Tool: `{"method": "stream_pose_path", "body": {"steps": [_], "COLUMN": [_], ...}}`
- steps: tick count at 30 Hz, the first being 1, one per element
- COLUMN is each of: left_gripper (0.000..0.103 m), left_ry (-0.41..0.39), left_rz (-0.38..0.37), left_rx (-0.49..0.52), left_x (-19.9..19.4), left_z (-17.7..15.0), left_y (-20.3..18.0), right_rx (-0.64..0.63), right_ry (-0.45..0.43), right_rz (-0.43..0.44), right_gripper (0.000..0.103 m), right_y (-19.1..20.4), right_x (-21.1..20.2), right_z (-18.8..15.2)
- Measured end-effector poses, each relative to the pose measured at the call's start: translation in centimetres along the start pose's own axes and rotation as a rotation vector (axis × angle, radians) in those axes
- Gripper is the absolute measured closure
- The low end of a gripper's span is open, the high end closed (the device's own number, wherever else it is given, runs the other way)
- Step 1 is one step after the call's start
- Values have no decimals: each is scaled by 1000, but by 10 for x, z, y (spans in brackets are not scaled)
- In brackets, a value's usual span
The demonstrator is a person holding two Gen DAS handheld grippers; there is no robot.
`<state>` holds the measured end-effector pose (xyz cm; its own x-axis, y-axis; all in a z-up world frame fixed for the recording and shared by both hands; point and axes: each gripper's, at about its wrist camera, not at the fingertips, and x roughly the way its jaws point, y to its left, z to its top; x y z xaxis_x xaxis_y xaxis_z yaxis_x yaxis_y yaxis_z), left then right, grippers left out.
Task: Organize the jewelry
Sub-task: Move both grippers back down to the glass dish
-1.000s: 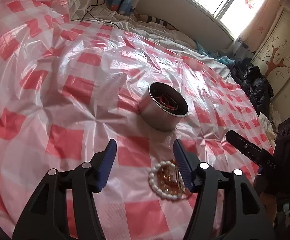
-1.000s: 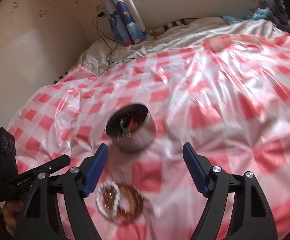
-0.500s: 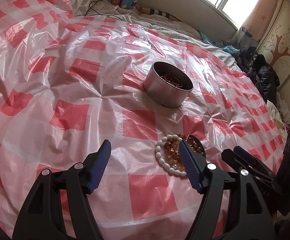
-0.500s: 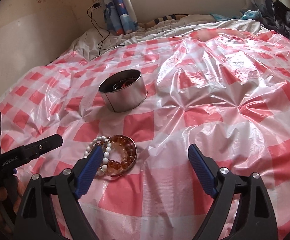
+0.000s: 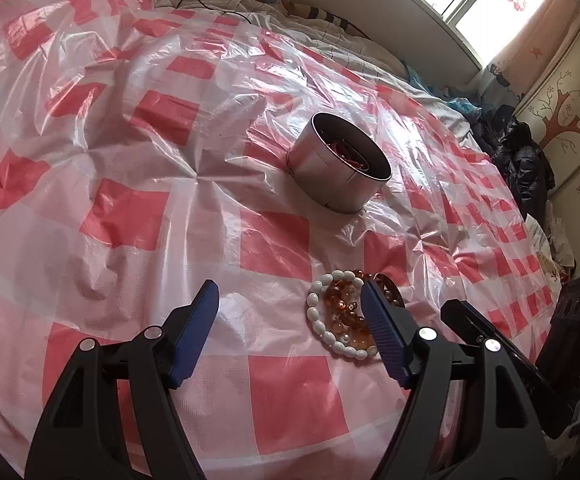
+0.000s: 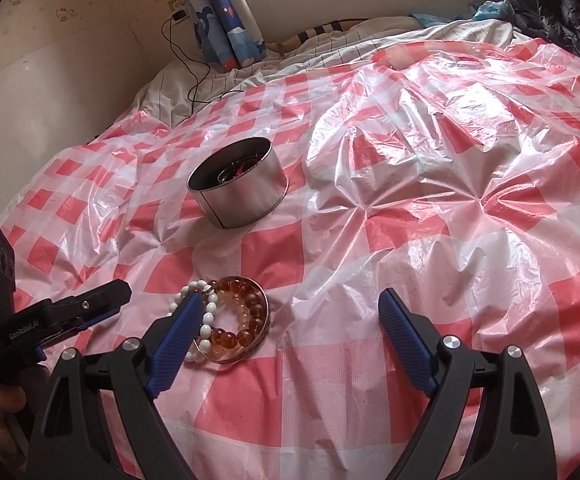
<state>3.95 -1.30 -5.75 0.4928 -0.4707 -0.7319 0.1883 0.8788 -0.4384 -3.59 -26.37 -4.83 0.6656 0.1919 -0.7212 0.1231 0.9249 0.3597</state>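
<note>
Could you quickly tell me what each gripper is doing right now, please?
Left gripper: open, holding nothing.
Right gripper: open, holding nothing.

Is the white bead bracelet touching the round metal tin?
Apart. The right wrist view shows a wide stretch of checked plastic sheet between the white bead bracelet and the round metal tin.

Left wrist: looks forward and down along its 2 fingers, low over the checked sheet (image 5: 130, 216), window far right.
Right wrist: same low forward-down look, window wall ahead.
Shared: metal tin (image 5: 339, 168) (image 6: 238, 182), bracelets (image 5: 341, 312) (image 6: 226, 318), each other's gripper.
</note>
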Motion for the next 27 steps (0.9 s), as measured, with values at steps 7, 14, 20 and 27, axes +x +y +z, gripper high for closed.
{"method": "stream_pose_path", "body": {"steps": [7,14,20,27], "left_gripper": [33,33,33,32], "left_ry": [6,-9,-13,-4], "left_rz": [11,21,18,18], "left_rx": [6,-29,-48,-33], "left_x": [4,0,-2,1], "left_z": [-1,3,4,3], "left_y": [-1,10,16,13], "right_rx": [-50,-144,-90,-28], "right_ry": [39,78,42,104], "right_rz": [2,14,71,167], "right_gripper": [17,18,31,47], "right_y": [10,31,28,25], "right_x": [8,23,23,41], "right_z": [-2,-7,-2,7]}}
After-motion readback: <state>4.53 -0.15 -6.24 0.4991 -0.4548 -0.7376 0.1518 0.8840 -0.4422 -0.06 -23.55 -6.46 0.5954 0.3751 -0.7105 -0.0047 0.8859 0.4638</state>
